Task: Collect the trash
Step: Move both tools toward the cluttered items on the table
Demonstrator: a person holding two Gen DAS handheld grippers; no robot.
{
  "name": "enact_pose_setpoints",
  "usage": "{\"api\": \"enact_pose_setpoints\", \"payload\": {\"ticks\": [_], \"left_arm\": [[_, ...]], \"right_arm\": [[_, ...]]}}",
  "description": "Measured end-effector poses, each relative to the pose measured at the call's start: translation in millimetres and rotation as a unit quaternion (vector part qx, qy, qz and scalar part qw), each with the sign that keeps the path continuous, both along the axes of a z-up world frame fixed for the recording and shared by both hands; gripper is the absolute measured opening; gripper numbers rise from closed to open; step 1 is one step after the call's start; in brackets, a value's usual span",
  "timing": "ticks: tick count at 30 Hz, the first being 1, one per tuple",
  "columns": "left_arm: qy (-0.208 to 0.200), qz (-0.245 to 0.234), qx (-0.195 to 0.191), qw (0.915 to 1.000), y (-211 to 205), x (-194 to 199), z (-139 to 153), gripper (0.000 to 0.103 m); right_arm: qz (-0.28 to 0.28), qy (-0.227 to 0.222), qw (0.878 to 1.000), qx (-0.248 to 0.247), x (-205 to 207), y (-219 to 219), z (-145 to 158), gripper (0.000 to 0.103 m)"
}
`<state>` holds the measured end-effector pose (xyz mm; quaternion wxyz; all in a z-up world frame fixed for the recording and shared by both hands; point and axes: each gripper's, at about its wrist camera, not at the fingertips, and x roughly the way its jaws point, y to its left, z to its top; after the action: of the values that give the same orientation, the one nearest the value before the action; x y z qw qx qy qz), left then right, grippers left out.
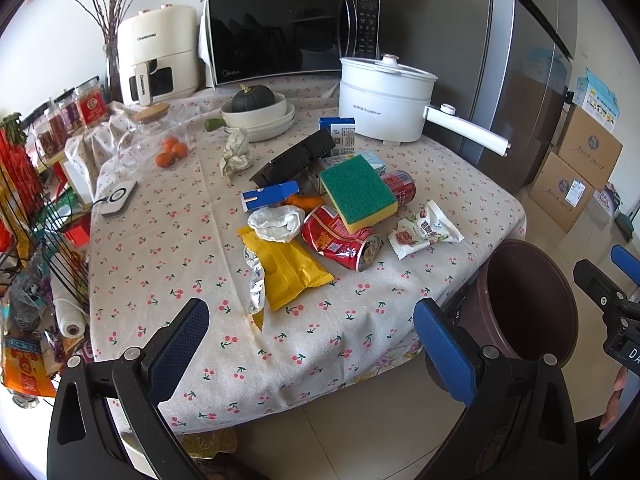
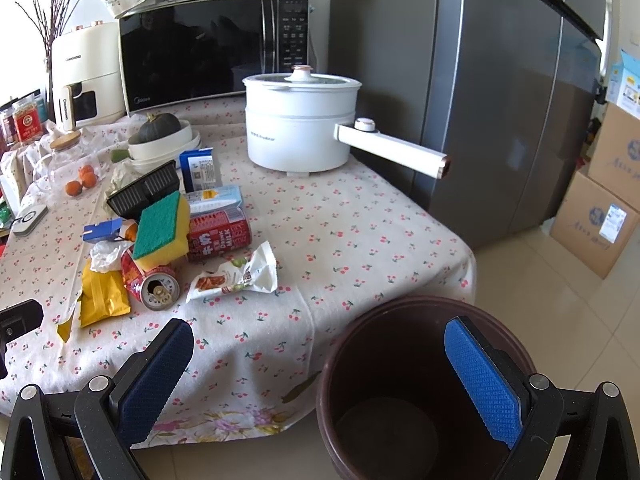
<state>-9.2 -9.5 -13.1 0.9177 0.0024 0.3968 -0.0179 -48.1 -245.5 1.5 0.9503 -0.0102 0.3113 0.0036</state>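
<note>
Both the left gripper (image 1: 310, 330) and right gripper (image 2: 320, 368) stand apart and empty; the light, crinkly yellow wrapper (image 1: 286, 270) lies near on the counter (image 1: 160, 248), best pinched at its edge.

A white electric pot (image 2: 300, 120) stands beside the microwave (image 2: 212, 48) and fridge (image 2: 500, 100).

Left gripper (image 1: 310, 338): black angular frame, silver screws, two fingers with blue textured pads (image 1: 444, 350). Right gripper (image 2: 318, 372): same build, waffle-patterned blue pads (image 2: 482, 380). Skin, possibly a hand (image 1: 614, 404), at the left view's edge.
</note>
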Motion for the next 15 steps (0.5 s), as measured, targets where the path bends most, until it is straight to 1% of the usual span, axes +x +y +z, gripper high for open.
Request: {"api": "enact_pose_setpoints", "payload": {"ticks": [3, 6, 11, 12, 13, 15], "left_arm": [[0.001, -0.001, 0.000, 1.0000, 0, 0, 0, 0.103], [0.000, 0.000, 0.000, 1.0000, 2, 0, 2, 0.103], [-0.003, 0.005, -0.002, 1.0000, 6, 3, 7, 0.103], [-0.004, 0.005, -0.002, 1.0000, 7, 4, 7, 0.103], [-0.003, 0.004, -0.002, 1.0000, 7, 5, 8, 0.103], [-0.001, -0.001, -0.006, 1.0000, 8, 6, 9, 0.103]], "right_arm": [[0.002, -0.004, 1.000, -0.001, 0, 0, 2, 0.103], [0.001, -0.019, 1.000, -0.001, -3, 0, 6, 0.103], [0.004, 0.017, 1.000, -0.014, 2, 4, 12, 0.103], [0.004, 0.015, 1.000, -0.016, 3, 4, 16, 0.103], [0.005, 0.031, 0.999, -0.012, 5, 5, 18, 0.103], [0.014, 0.029, 0.999, -0.002, 7, 5, 25, 0.103]]}}
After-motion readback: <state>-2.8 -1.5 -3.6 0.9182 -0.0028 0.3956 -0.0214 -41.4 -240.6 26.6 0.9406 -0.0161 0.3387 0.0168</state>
